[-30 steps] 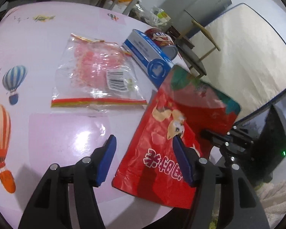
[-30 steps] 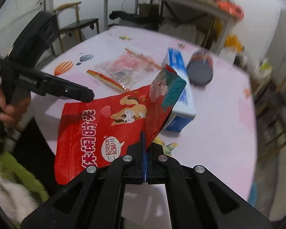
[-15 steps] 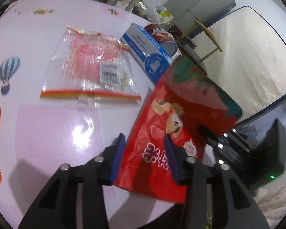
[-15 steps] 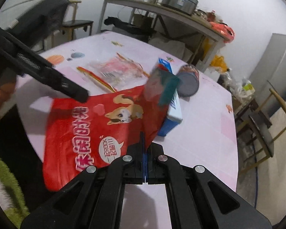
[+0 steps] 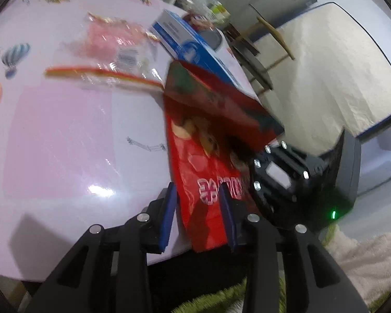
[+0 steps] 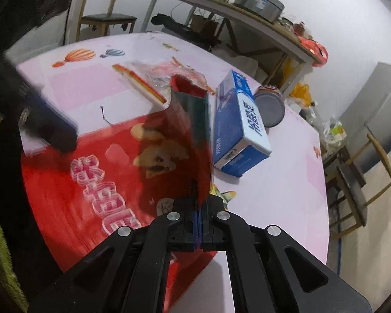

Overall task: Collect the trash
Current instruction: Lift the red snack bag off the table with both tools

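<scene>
**Red snack bag caught between two grippers at table's edge**

The red snack bag (image 6: 96, 182), printed with a cartoon dog and pale lettering, hangs over the near edge of the pink table (image 5: 65, 135), partly lifted off it. The right gripper (image 6: 198, 224) is clamped tight on the bag's right-hand part, where the foil folds upward into a standing flap with a green inner face. The left gripper (image 5: 199, 214) has its blue-padded jaws closing around the bag's near end; the foil sits between them, touching the right pad while a gap remains at the left one. From the right wrist view, the left gripper appears as a dark, blurred shape over the bag's far left corner.

Just beyond the bag, toward the far right, a blue and white carton (image 6: 239, 127) lies flat on the table, with a tin can (image 6: 269, 108) on its side touching its far end. To the far left of the carton lies a clear plastic bag (image 5: 112, 49) with a red strip along its near edge and pink contents, blurred in both views. Hot-air balloons (image 6: 80, 54) are printed on the tablecloth at the far left. Behind the table stand a wooden chair (image 6: 104, 20) and a long shelf (image 6: 221, 7) of pots against a white wall.
</scene>
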Demonstrator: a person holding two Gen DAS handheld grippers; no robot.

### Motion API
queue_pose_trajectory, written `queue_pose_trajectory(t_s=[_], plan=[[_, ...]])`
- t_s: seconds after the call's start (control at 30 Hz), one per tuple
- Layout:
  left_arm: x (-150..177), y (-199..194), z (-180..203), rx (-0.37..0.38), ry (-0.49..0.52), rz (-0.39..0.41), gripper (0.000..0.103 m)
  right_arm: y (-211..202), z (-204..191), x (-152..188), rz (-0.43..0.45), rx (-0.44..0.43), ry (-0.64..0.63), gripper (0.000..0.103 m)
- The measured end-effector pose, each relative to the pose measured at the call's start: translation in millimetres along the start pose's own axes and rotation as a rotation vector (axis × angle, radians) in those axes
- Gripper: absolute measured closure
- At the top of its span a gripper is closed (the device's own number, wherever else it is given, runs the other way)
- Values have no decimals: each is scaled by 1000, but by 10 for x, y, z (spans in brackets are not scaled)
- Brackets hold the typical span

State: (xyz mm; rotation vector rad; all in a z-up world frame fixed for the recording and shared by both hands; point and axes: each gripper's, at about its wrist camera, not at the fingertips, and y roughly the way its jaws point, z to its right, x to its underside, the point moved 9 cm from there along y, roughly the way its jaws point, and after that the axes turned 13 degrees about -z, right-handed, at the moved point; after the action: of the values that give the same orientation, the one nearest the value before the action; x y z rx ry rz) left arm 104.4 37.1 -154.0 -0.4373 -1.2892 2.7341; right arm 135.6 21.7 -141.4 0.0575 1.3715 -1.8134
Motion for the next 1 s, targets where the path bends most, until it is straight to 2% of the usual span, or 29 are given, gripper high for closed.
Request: queue_pose_trajectory(t_s=[0.07, 0.13, 0.3, 0.47, 0.53, 0.67, 0.77, 0.9, 1.0], plan=[[-102, -24, -55, -45, 1, 26, 67, -7, -3, -5, 1, -4, -8, 103], [-165, -4, -74, -85, 22, 36, 67, -24, 7, -9, 5, -56, 8, 103], [-277, 2, -143, -106, 27, 43, 65, -42, -8, -61, 15, -240, 52, 103], [-264, -65, -214, -102, -1, 79, 59, -78, 39, -162, 17, -549, 193, 103], [-286, -82, -240, -75, -24, 86, 59, -135, 100, -190, 38, -647, 243, 103], [-273, -159, -325, -34, -41, 102, 57, -302, 160, -210, 74, -755, 270, 103], [-299, -218, -358, 11, -49, 113, 51, -432, 173, -217, 94, -819, 266, 103], [-334, -328, -250, 157, -37, 142, 48, -571, 200, -215, 122, -910, 272, 103], [-309, -372, -123, 229, -3, 157, 48, -632, 229, -233, 141, -982, 300, 103]])
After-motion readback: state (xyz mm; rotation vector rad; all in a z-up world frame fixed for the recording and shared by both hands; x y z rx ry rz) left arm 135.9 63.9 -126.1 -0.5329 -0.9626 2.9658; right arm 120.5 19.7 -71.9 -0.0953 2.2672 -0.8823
